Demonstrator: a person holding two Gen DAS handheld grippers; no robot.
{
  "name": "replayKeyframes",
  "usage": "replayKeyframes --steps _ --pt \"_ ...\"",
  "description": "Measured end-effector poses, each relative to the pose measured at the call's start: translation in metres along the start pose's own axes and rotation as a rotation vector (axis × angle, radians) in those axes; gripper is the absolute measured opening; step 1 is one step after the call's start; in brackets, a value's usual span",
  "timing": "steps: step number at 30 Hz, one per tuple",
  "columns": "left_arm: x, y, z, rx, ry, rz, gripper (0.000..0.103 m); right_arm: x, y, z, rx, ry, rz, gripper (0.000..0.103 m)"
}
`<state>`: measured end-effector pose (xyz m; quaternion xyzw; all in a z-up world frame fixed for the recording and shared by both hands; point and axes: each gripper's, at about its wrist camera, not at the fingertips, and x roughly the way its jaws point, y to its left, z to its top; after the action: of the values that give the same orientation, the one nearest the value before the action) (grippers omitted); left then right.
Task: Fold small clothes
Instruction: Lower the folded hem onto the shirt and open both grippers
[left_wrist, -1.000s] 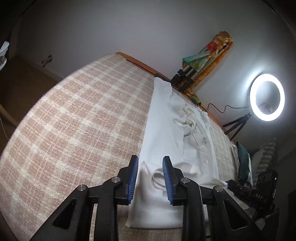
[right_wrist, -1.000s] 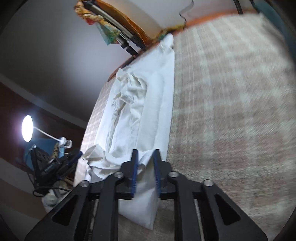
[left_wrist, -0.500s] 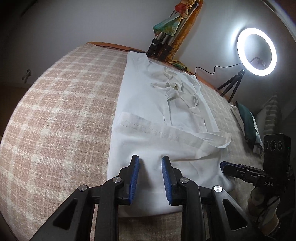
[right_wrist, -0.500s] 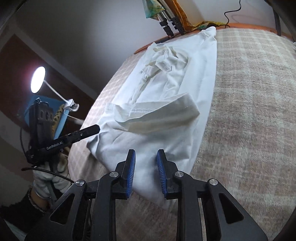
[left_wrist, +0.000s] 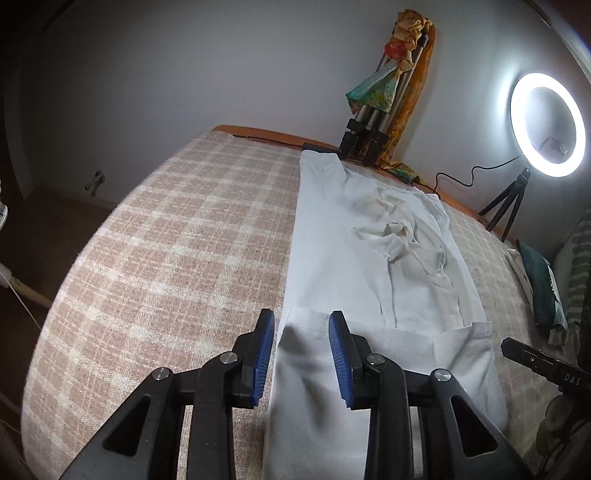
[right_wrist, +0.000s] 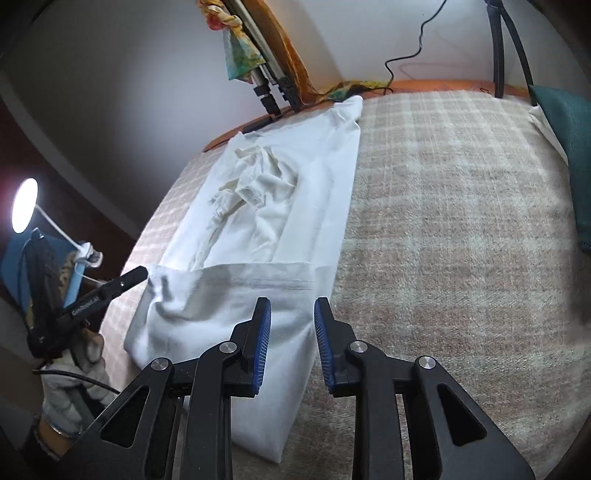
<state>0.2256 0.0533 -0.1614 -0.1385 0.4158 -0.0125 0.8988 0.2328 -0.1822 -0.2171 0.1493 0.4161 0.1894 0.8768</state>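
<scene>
A white garment (left_wrist: 369, 258) lies lengthwise on the plaid bed cover (left_wrist: 166, 258), its near end folded back over itself with the hem across it. It also shows in the right wrist view (right_wrist: 280, 206). My left gripper (left_wrist: 301, 350) is open and empty, just above the fold's left corner. My right gripper (right_wrist: 291, 339) is open and empty, above the fold's right edge. The left gripper's arm (right_wrist: 103, 291) shows at the garment's other side in the right wrist view, and the right gripper's tip (left_wrist: 532, 360) shows in the left wrist view.
A folded tripod with a coloured cloth (left_wrist: 384, 92) leans on the wall at the bed's far edge. A lit ring light (left_wrist: 546, 122) stands to the right. A dark green pillow (right_wrist: 565, 147) lies at the right side. A lamp (right_wrist: 24, 210) glows at the left.
Both grippers let go of the garment's near end after laying it back over the rest. Both drew back a little and their jaws opened wider.
</scene>
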Motion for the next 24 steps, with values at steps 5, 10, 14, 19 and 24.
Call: replayKeyframes --steps 5,10,14,19,24 --pt "0.01 -0.007 0.0 0.037 0.034 -0.033 0.041 0.005 0.003 0.005 -0.018 0.019 0.02 0.036" --pt "0.021 -0.006 -0.006 0.048 0.069 -0.022 0.034 0.018 -0.003 0.004 0.002 0.043 -0.001 0.036" --pt "0.026 0.0 -0.005 0.025 0.073 -0.015 0.029 0.02 -0.004 0.004 0.003 0.038 0.003 0.033" --pt "0.026 -0.002 -0.005 0.024 0.063 -0.017 0.021 0.02 0.003 0.004 -0.037 0.022 -0.023 0.033" --pt "0.026 -0.002 -0.005 0.024 0.052 -0.003 0.01 0.02 0.008 0.005 -0.073 -0.011 -0.054 0.033"
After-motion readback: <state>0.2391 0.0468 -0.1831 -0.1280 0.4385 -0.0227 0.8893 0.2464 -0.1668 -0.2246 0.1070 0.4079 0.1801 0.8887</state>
